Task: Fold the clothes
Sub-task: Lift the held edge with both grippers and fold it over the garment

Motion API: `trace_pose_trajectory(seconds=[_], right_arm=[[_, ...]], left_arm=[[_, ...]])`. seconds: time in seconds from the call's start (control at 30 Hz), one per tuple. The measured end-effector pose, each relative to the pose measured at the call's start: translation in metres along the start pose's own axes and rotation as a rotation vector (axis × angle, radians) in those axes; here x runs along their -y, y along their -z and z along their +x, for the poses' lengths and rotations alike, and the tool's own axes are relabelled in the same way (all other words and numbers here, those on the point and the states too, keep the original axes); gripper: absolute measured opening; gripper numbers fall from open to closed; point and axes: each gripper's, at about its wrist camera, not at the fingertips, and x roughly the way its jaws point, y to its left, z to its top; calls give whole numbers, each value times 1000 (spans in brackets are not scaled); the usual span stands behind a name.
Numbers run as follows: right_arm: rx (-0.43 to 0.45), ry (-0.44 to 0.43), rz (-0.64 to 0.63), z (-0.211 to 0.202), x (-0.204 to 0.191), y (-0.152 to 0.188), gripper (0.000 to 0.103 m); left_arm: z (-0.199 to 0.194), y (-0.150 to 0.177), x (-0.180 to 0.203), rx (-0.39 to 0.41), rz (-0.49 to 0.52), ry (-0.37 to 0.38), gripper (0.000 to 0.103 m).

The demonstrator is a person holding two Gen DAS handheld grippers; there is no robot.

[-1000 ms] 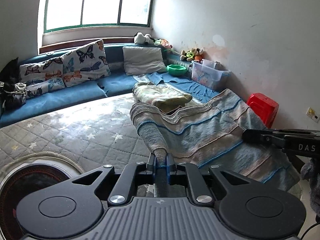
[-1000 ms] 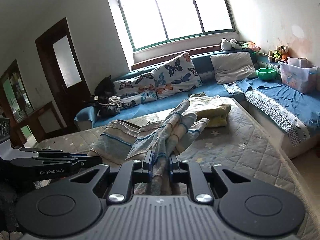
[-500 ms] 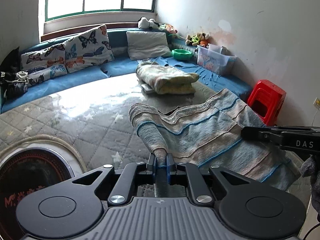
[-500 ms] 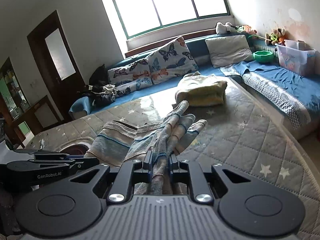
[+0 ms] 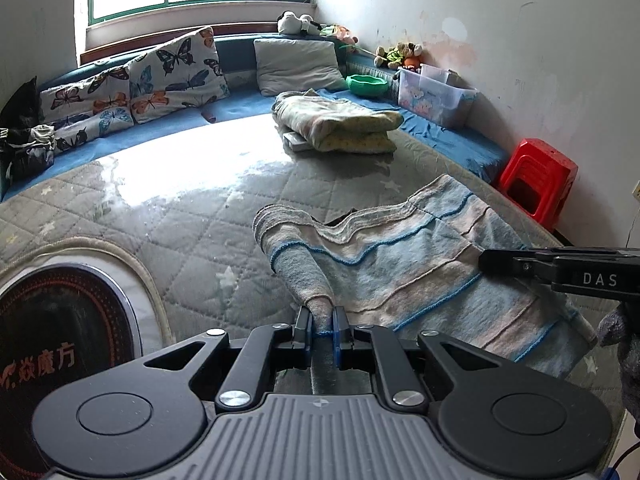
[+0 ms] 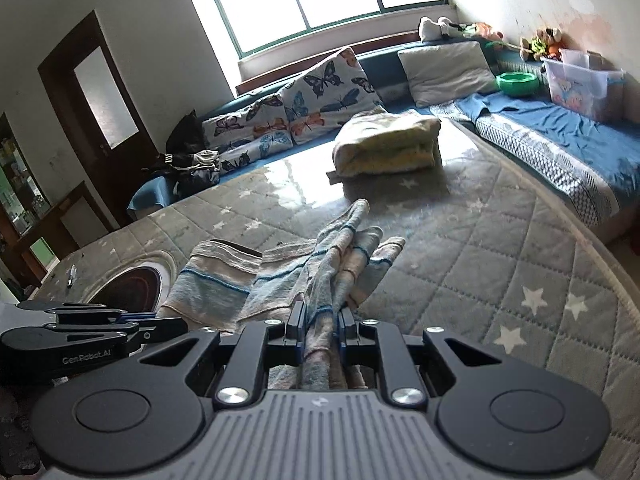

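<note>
A pale blue and beige striped garment (image 5: 404, 268) hangs stretched between both grippers, its far part sagging onto the grey quilted mattress (image 5: 168, 216). My left gripper (image 5: 321, 322) is shut on one bunched corner of it. My right gripper (image 6: 322, 320) is shut on the other gathered end (image 6: 340, 256). In the left wrist view the right gripper (image 5: 560, 266) reaches in from the right edge. In the right wrist view the left gripper (image 6: 92, 330) shows at the lower left. A folded yellowish blanket (image 5: 340, 124) lies farther back on the mattress.
A blue corner sofa (image 5: 132, 136) with butterfly cushions (image 5: 176, 74) and a grey pillow (image 5: 296, 60) wraps the far side. A red stool (image 5: 540, 178) stands at the right. A clear box (image 5: 436, 94), a green bowl (image 5: 367, 85) and a round dark label (image 5: 52, 340) are in view.
Both grippers have sunk toward the mattress with the garment still held. The sofa and window have slid up in both views. The garment's far part sags lower onto the quilt.
</note>
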Motion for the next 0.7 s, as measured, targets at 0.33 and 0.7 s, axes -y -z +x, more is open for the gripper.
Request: trace_pose_trajectory(seconds=[0.33, 0.7], right_arm=[[-36, 11, 62, 10, 12, 17, 21], [-6, 24, 52, -12, 10, 23, 28]], left_arm=[[6, 9, -11, -21, -17, -7, 11], [0, 14, -17, -19, -35, -6, 17]])
